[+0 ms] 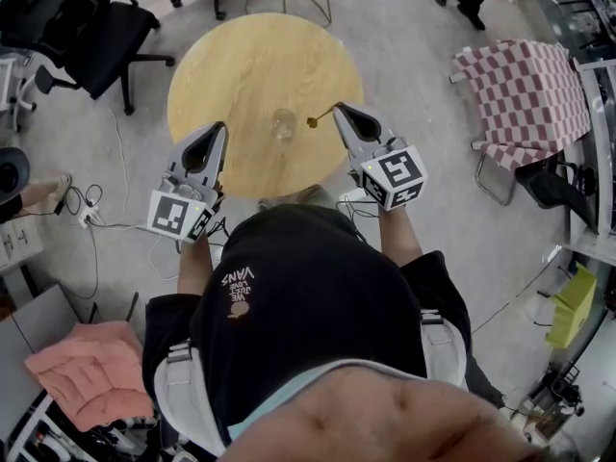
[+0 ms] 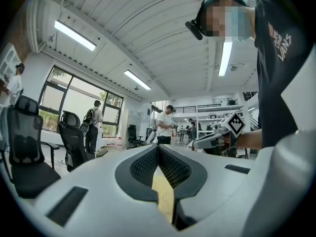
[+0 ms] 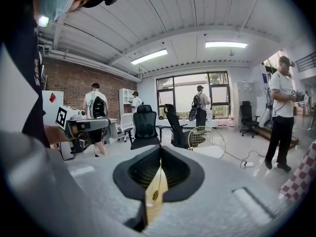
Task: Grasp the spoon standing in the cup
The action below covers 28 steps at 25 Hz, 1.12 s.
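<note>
Nearest is the person's dark shirt (image 1: 289,325), with both forearms reaching forward over the near edge of a round wooden table (image 1: 241,65). The left gripper (image 1: 220,127) hovers above the table's left side with its fingers pressed together on nothing. The right gripper (image 1: 337,108) pinches the thin handle of the spoon (image 1: 318,118), which hangs clear of the cup (image 1: 282,123), its bowl just right of the glass rim and above the wood. The cup stands alone near the table's middle.

Round the table lies a grey floor (image 1: 404,46) with loose cables (image 1: 96,215). A pink cloth (image 1: 87,373) lies at the near left and a checked cloth (image 1: 525,89) is draped over a chair at right. A black office chair (image 1: 91,32) stands far left. In the gripper views, people stand by tall windows (image 3: 190,95) under strip lights.
</note>
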{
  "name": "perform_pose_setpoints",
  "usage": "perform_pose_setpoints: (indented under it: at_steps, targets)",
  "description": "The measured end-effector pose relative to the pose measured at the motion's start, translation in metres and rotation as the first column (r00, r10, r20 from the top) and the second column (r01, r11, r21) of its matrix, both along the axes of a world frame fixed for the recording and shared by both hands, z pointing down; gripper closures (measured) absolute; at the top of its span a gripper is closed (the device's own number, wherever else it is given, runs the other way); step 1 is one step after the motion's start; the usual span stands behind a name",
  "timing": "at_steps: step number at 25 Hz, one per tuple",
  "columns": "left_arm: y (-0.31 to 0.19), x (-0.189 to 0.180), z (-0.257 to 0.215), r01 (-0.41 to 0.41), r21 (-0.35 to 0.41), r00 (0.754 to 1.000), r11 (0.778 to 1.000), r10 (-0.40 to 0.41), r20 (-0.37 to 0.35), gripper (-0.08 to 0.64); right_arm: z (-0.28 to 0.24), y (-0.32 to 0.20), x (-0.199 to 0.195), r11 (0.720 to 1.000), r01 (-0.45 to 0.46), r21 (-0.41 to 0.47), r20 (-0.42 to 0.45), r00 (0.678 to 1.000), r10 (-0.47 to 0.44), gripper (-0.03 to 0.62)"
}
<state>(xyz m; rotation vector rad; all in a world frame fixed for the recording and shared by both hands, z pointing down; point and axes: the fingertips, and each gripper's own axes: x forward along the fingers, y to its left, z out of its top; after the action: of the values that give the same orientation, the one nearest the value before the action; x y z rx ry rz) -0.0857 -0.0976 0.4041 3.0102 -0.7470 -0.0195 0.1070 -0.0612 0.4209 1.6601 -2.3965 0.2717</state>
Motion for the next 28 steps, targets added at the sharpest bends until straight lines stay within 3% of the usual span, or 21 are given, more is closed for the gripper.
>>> perform_pose_setpoints:
  at_steps: [28]
  targets:
    - [0.016,-0.018,0.011,-0.031,-0.023,0.999,0.999,0.031,-0.013,0.560,0.006,0.028,-0.003,0.995,-0.101,-0.015,-0.033,0.994,0.101,0.591]
